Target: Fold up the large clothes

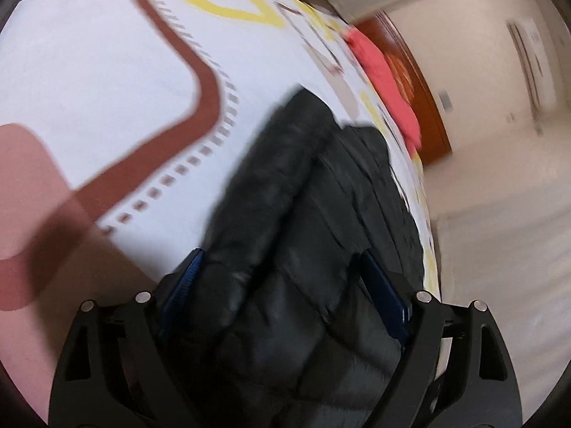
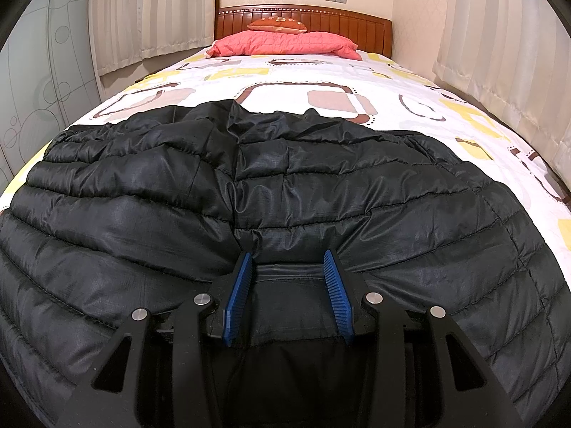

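Black puffer jacket [image 2: 271, 185] lies spread flat across the near end of the bed [image 2: 285, 82], front up, hem toward the camera, collar toward the headboard.

Right gripper [image 2: 289, 267]: jaws partly open, straddling the hem at mid-front; fabric sits between the blue pads but they don't look pinched on it, so no firm hold.

Left gripper [image 1: 282, 267]: jaws wide apart with a bunched part of the jacket, probably a sleeve, filling the gap; view is motion-blurred, so whether it has any grip I cannot tell.

Step looks like gathering for the first fold. To do it well, pinch both layers at the seam, keep the two grips level, and lift slowly, since the slick padded shell will likely slip and spring back.

Around: pink quilt [image 2: 285, 44], small orange pillow [image 2: 277, 24], wooden headboard [image 2: 357, 23], curtains [image 2: 150, 7] on both sides. All well apart from the jacket, nothing blocking the fold.
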`<state>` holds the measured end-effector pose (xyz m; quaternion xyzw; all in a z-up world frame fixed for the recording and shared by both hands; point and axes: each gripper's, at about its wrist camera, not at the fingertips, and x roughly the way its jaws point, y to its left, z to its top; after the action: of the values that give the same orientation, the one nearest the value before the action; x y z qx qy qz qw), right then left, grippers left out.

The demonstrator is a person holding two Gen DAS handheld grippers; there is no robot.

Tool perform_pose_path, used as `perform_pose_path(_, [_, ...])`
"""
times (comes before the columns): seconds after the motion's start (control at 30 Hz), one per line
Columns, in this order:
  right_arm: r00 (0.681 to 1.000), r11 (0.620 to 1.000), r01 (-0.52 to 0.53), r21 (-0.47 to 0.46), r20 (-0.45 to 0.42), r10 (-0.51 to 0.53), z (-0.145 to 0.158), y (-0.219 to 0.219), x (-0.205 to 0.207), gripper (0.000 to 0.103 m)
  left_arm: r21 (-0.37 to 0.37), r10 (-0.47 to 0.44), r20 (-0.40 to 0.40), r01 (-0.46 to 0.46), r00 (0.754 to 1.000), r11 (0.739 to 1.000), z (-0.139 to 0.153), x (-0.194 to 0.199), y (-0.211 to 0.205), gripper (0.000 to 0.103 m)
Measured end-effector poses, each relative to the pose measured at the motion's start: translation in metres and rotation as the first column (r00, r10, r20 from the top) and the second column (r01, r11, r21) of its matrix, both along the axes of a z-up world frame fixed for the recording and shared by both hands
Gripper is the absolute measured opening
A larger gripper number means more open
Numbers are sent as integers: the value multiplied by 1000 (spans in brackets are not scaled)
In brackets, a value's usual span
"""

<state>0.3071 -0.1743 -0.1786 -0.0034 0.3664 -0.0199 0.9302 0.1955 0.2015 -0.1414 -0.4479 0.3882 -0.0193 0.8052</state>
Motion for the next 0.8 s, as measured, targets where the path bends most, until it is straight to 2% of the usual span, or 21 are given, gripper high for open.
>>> perform_pose_path(0.07, [1000, 1000, 0, 1, 0, 0, 0, 0, 0, 43, -34, -12, 5, 12, 1000, 999, -3, 1, -3, 83])
perform_pose_path(0.13, [1000, 1000, 0, 0, 1, 0, 0, 0, 0, 43, -84, -7, -4, 7, 1000, 996, -9, 0, -1, 75])
perform_pose_path(0.2, [1000, 1000, 0, -1, 1, 0, 0, 0, 0, 43, -97, -1, -2, 1, 1000, 995, -9, -4, 0, 66])
perform_pose_path(0.23, [1000, 1000, 0, -1, 1, 0, -1, 0, 0, 43, -91, -2, 7, 3, 1000, 996, -8, -6, 0, 65])
perform_pose_path(0.3, [1000, 1000, -1, -1, 2, 1, 0, 0, 0, 43, 1, -23, 1, 23, 1000, 1000, -9, -6, -6, 66])
perform_pose_path(0.37, [1000, 1000, 0, -6, 4, 0, 0, 1, 0, 43, 21, -22, 2, 22, 1000, 1000, -10, -8, -9, 67])
perform_pose_path(0.43, [1000, 1000, 1, -4, 2, -1, 0, 1, 0, 43, 32, -16, 2, 16, 1000, 999, -5, -6, -9, 60])
perform_pose_path(0.5, [1000, 1000, 1, -2, 3, -1, 0, 1, -1, 43, 33, -12, 13, 11, 1000, 999, -3, -8, -11, 44])
perform_pose_path(0.57, [1000, 1000, 1, 1, 3, -1, 0, 2, -1, 43, 68, -18, 37, 16, 999, 998, 3, -10, -15, 36])
perform_pose_path(0.67, [1000, 1000, -4, 27, -6, 4, 2, -1, 1, 43, 93, -10, 61, 4, 998, 996, 10, -12, -18, 30])
perform_pose_path(0.73, [1000, 997, -15, 69, -12, 16, 7, -6, 3, 46, 82, 0, 65, -5, 998, 997, 12, -12, -17, 29])
perform_pose_path(0.8, [1000, 991, -22, 129, -12, 23, 15, -17, 1, 57, 80, -2, 64, -3, 998, 997, 13, -12, -16, 29])
